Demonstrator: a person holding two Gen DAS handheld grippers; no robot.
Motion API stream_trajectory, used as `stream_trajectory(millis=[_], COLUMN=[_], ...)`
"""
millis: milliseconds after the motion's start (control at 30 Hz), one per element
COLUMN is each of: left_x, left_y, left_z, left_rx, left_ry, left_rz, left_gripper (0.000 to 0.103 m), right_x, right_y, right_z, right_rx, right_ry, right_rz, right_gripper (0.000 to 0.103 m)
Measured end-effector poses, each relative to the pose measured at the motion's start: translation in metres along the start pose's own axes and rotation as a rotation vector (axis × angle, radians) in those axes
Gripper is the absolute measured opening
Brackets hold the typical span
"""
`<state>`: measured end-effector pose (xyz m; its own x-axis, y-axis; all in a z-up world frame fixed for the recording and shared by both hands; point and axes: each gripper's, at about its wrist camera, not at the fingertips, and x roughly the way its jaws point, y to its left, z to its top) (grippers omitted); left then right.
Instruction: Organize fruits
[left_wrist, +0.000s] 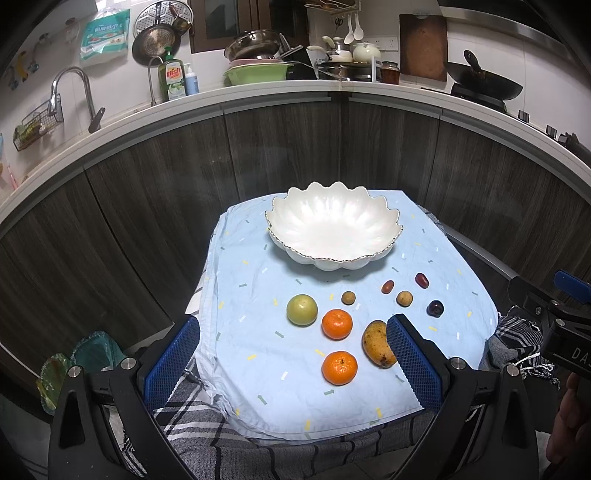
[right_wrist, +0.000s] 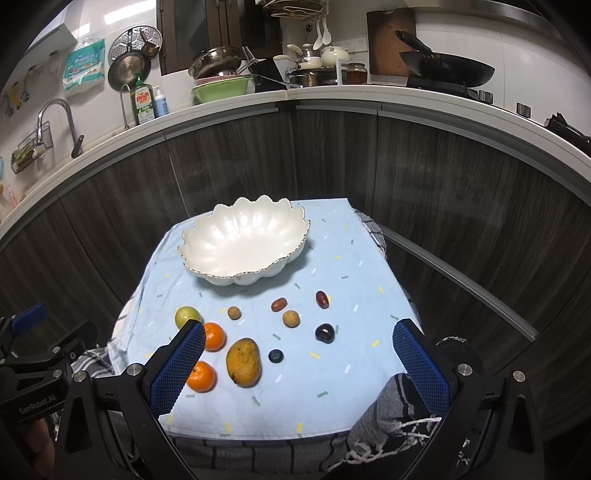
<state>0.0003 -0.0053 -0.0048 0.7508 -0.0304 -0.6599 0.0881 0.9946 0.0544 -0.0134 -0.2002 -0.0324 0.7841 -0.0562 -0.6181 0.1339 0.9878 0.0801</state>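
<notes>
An empty white scalloped bowl (left_wrist: 334, 230) (right_wrist: 245, 243) stands at the far side of a light blue cloth (left_wrist: 258, 369). In front of it lie a green apple (left_wrist: 302, 309) (right_wrist: 187, 315), two oranges (left_wrist: 337, 324) (left_wrist: 339, 367) (right_wrist: 215, 335) (right_wrist: 202, 376), a yellow mango (left_wrist: 378, 349) (right_wrist: 243, 362), two small tan fruits (left_wrist: 348, 297) (left_wrist: 404, 298), two reddish dates (left_wrist: 387, 286) (left_wrist: 422, 280), a dark plum (left_wrist: 434, 308) (right_wrist: 325, 332) and a blueberry (right_wrist: 276, 356). My left gripper (left_wrist: 291, 354) and my right gripper (right_wrist: 299, 354) are both open and empty, above the near edge.
The cloth covers a small table over a plaid blanket (left_wrist: 207, 424). Dark cabinet fronts (left_wrist: 295, 147) and a worktop with sink tap (left_wrist: 70, 92), dish soap, pots and a wok (left_wrist: 484, 81) stand behind. A green-lined bin (left_wrist: 74, 365) sits at the lower left.
</notes>
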Motion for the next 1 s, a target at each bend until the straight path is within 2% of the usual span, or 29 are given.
stream_trajectory(millis=[1000], left_x=[0.0055], left_y=[-0.0033], left_z=[-0.0023], left_rx=[0.014], left_ry=[0.015], left_rz=[0.000], left_gripper=[0.103], right_x=[0.0057], right_y=[-0.0012], right_z=[-0.0022], right_rx=[0.005], right_ry=[0.012], right_rz=[0.007], right_gripper=[0.103])
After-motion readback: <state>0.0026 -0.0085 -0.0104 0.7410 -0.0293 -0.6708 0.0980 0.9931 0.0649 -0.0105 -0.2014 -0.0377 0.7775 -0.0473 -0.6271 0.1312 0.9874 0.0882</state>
